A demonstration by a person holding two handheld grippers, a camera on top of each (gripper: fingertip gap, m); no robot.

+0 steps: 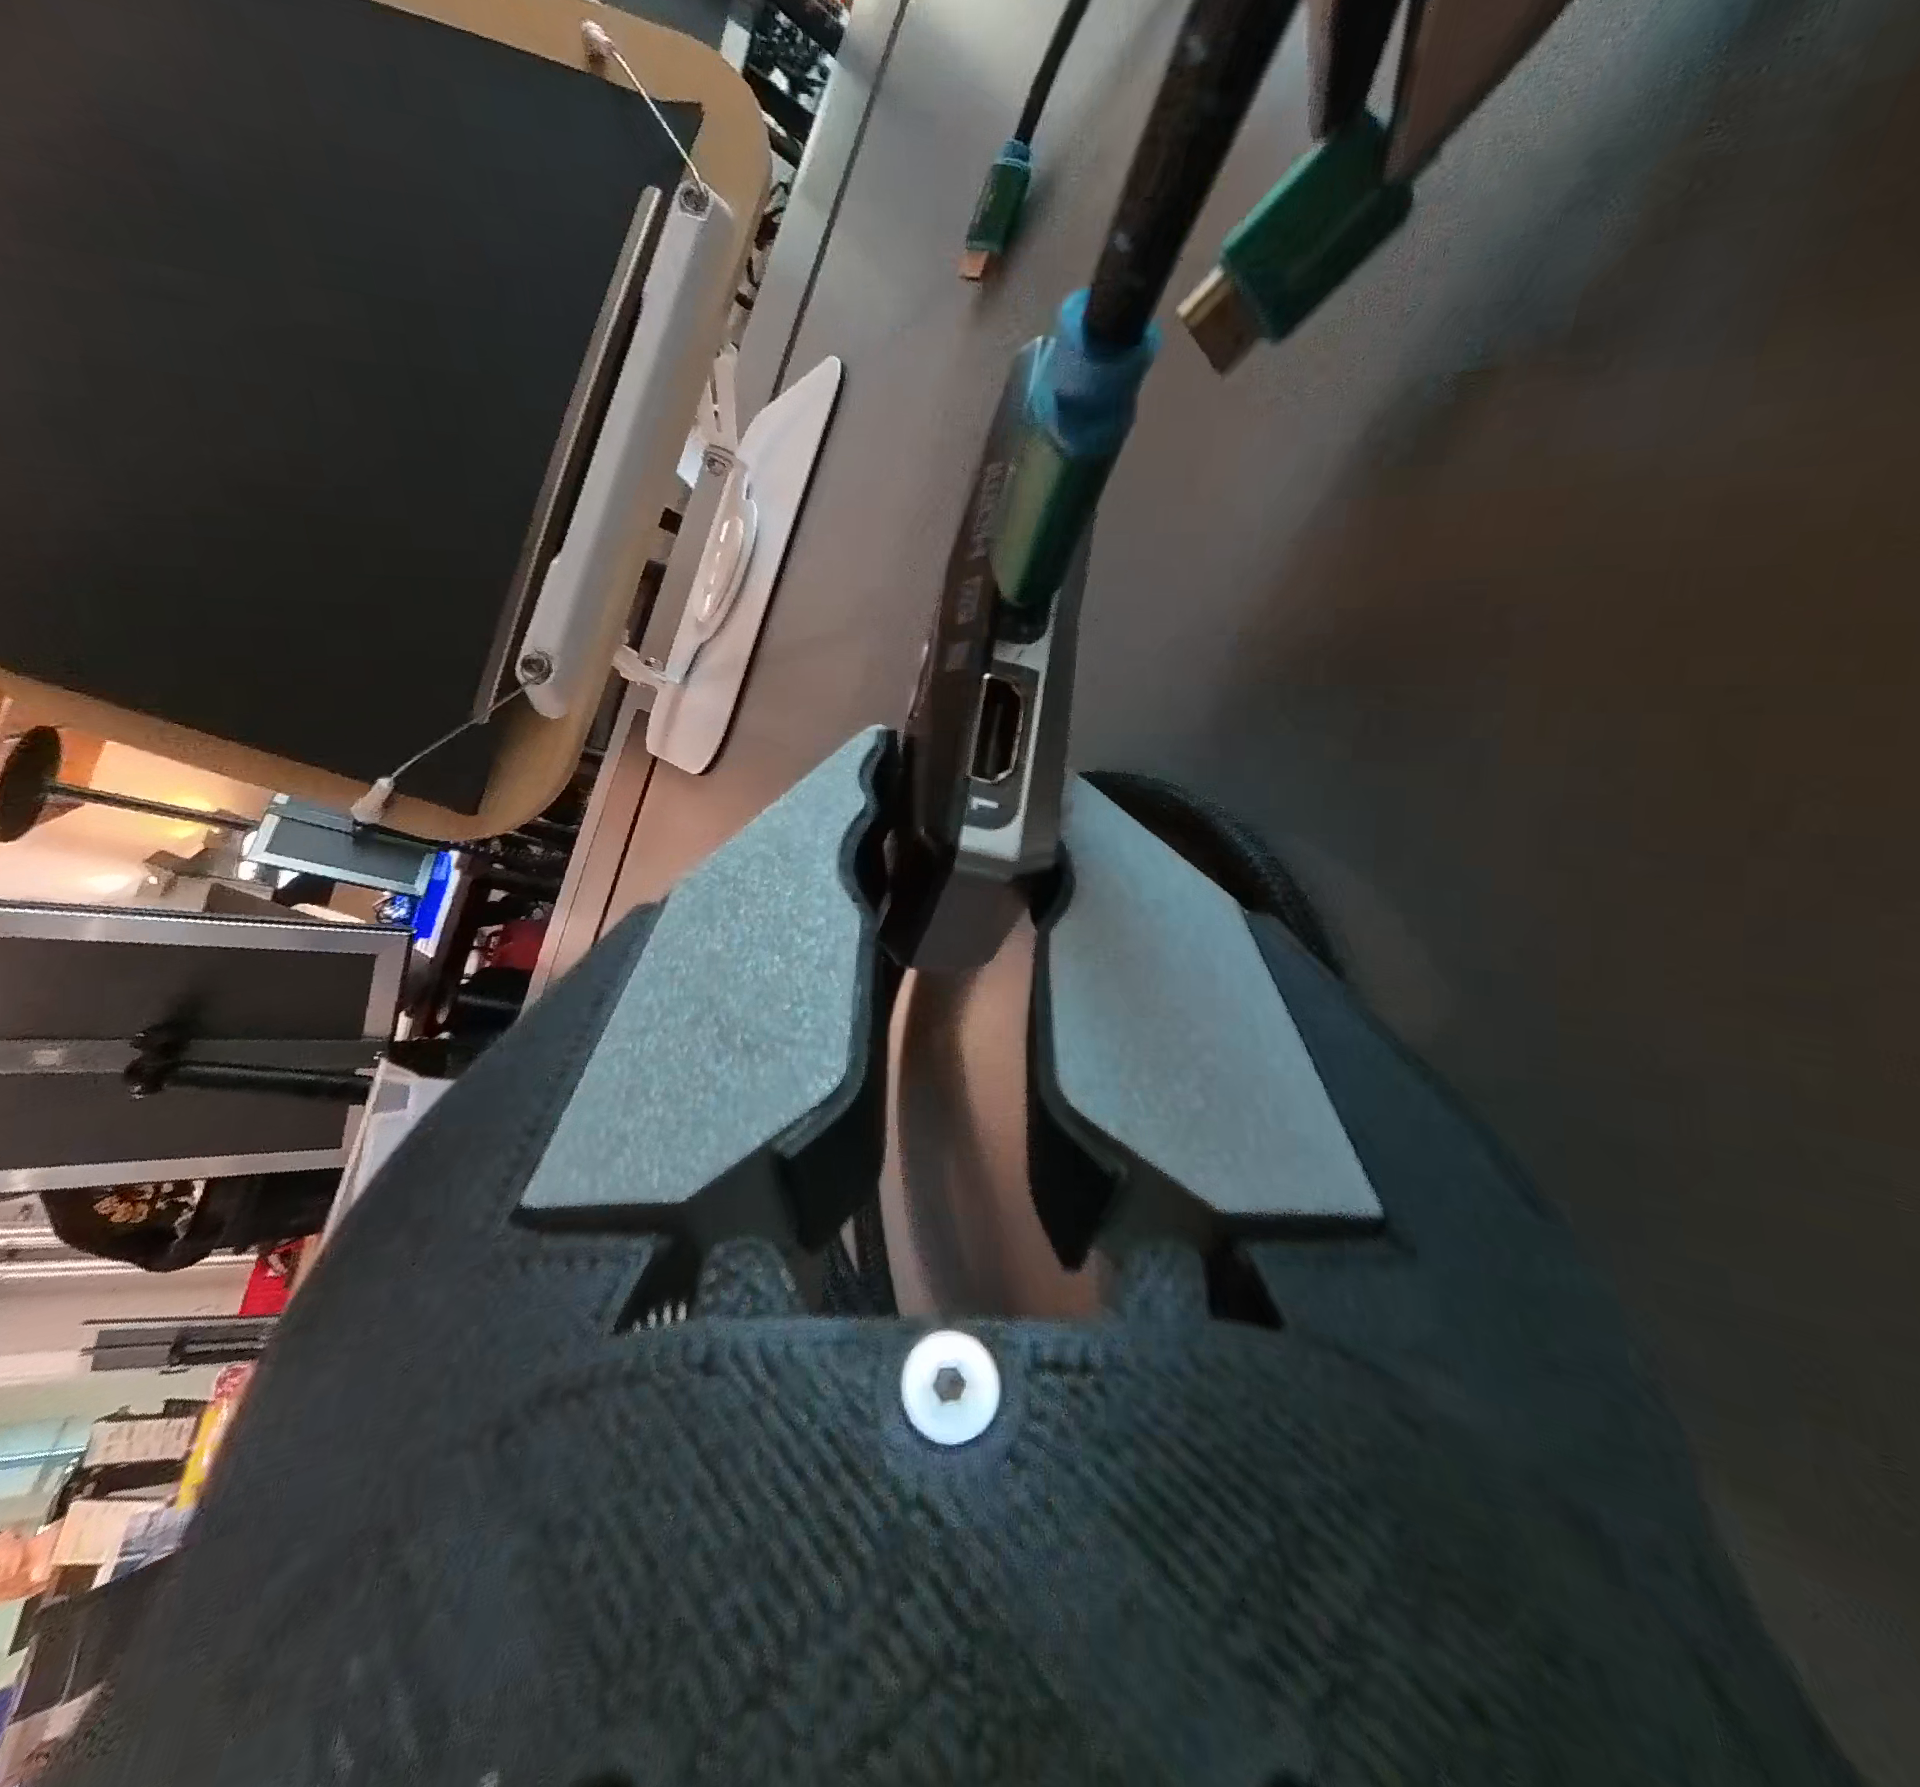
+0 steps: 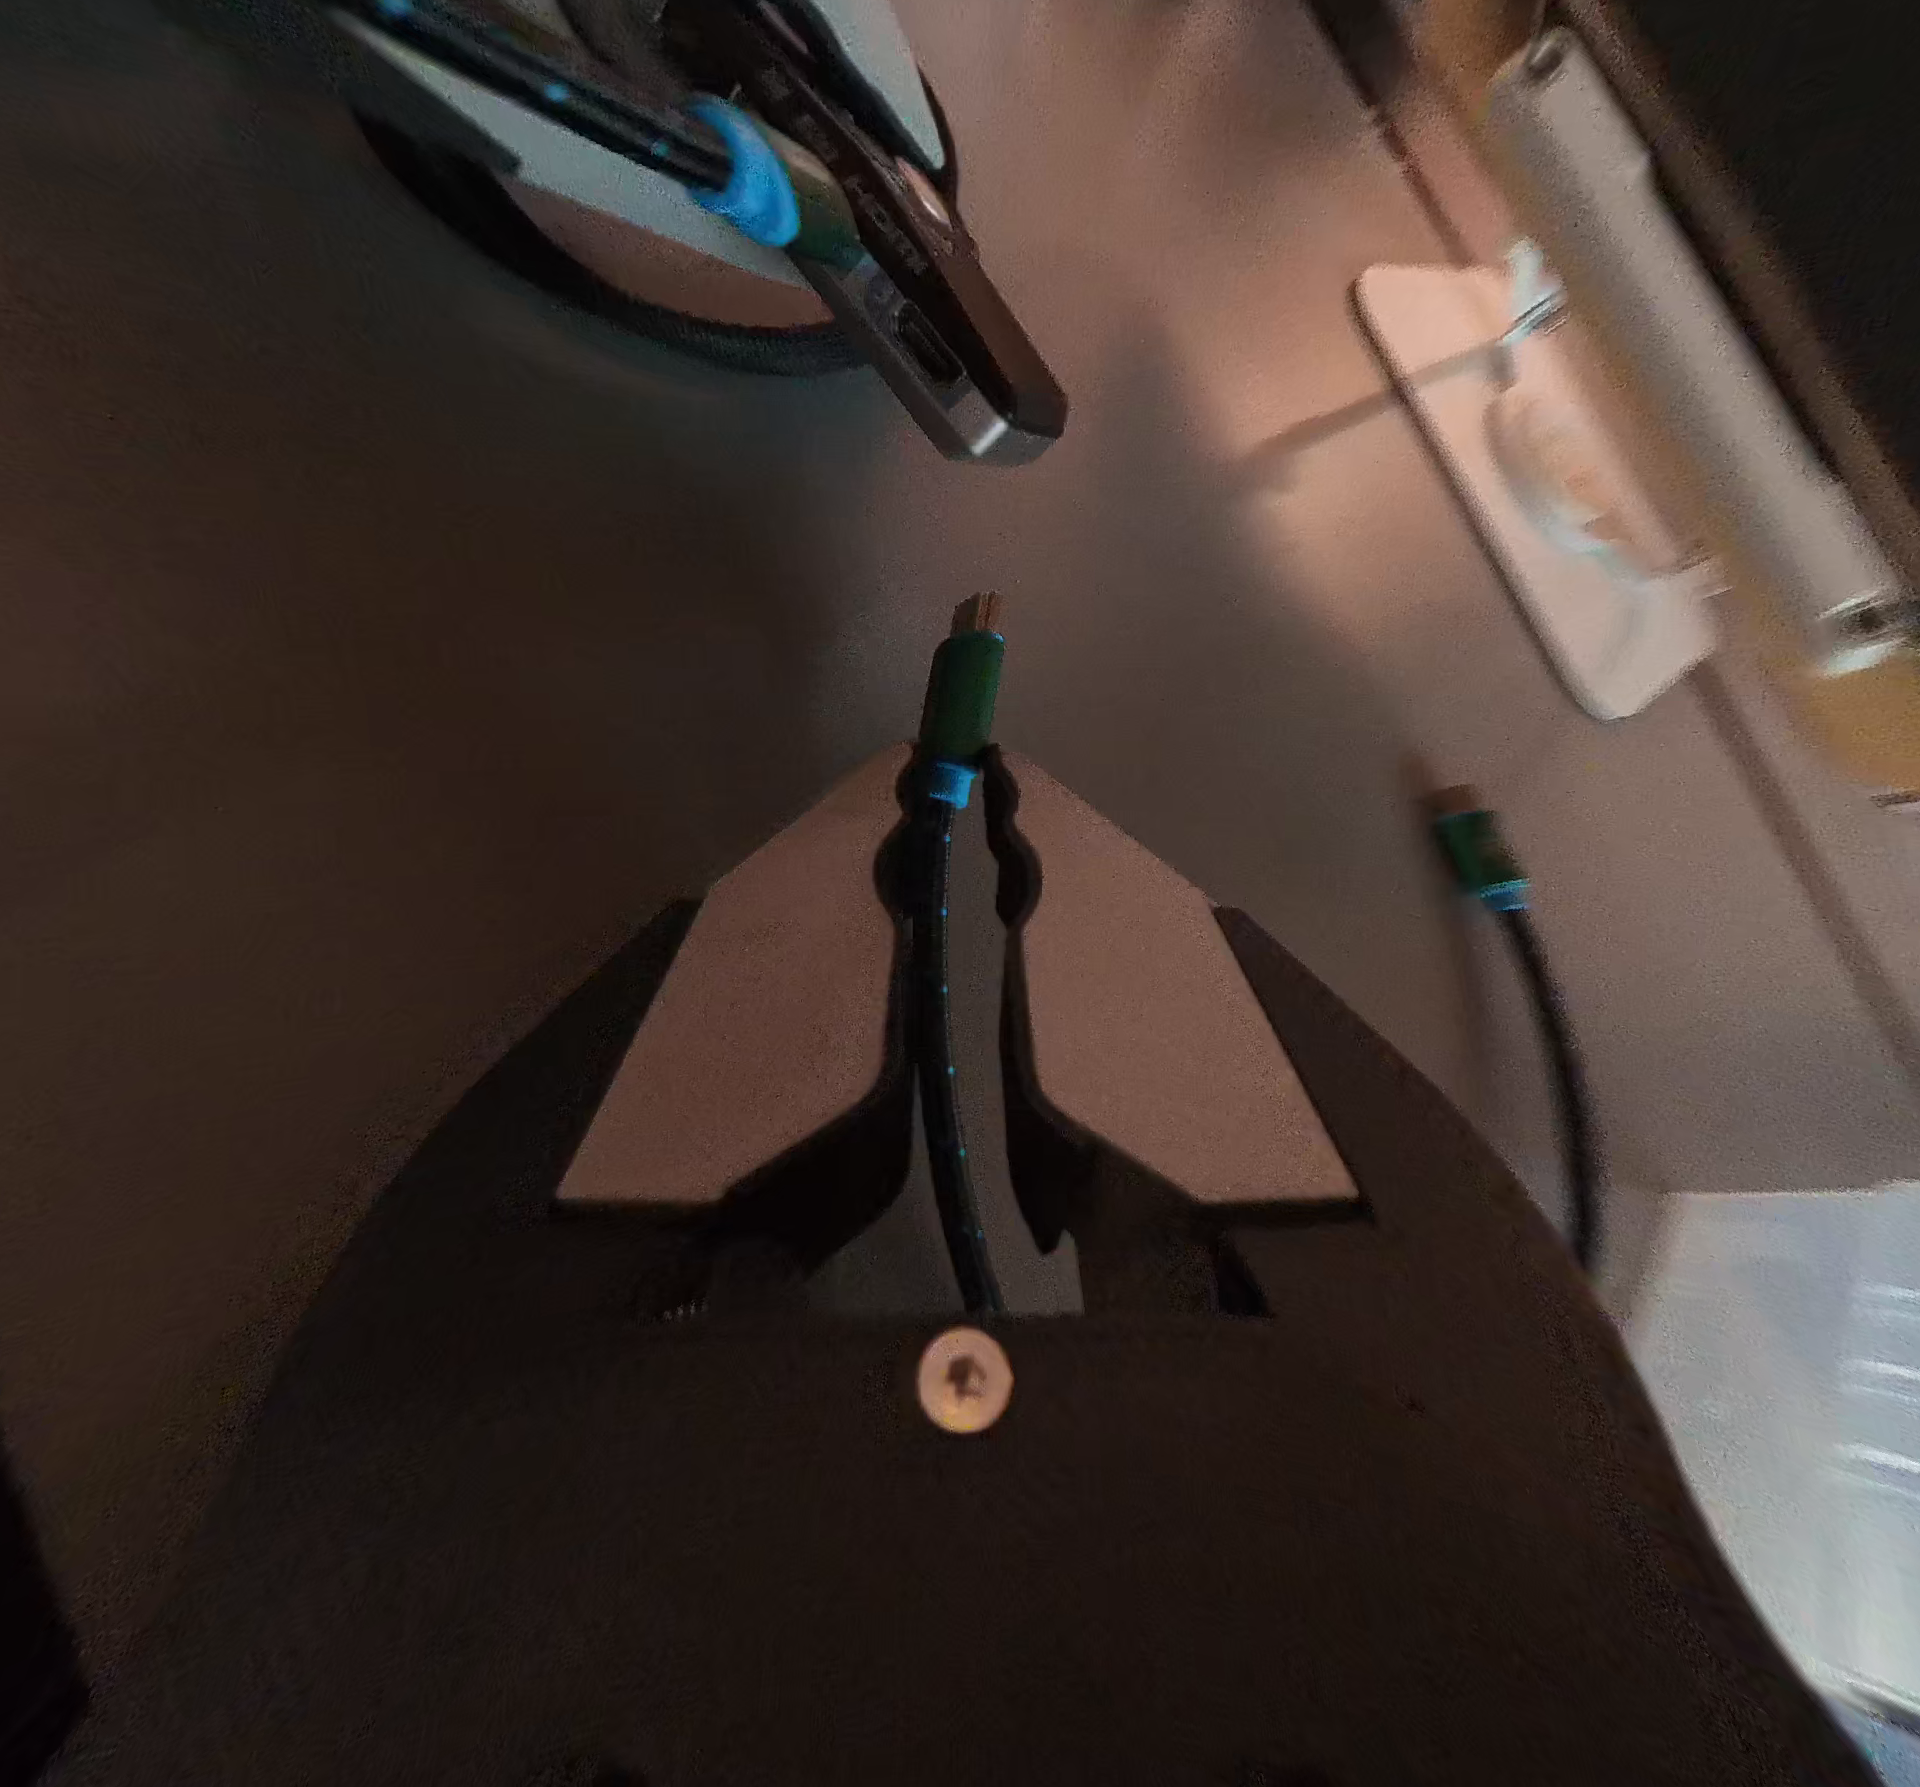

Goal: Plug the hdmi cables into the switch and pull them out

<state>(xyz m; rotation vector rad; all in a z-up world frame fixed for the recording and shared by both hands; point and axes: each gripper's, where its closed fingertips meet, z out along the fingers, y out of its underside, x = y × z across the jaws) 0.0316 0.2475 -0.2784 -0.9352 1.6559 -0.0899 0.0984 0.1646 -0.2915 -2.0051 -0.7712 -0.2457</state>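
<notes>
The switch (image 1: 977, 802) sits clamped in my left gripper (image 1: 961, 880) above the table (image 1: 1558, 802), so my right gripper (image 2: 951, 781), pinching the green plug (image 2: 964, 688), should line up squarely with the empty port (image 1: 995, 729).

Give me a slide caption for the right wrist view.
Right gripper holds a green HDMI plug, aimed toward the switch.

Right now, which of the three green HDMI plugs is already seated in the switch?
The blue-collared plug on the thick braided cable, seated in the switch above its empty port. Another plug hangs free; the third lies on the table.
</notes>
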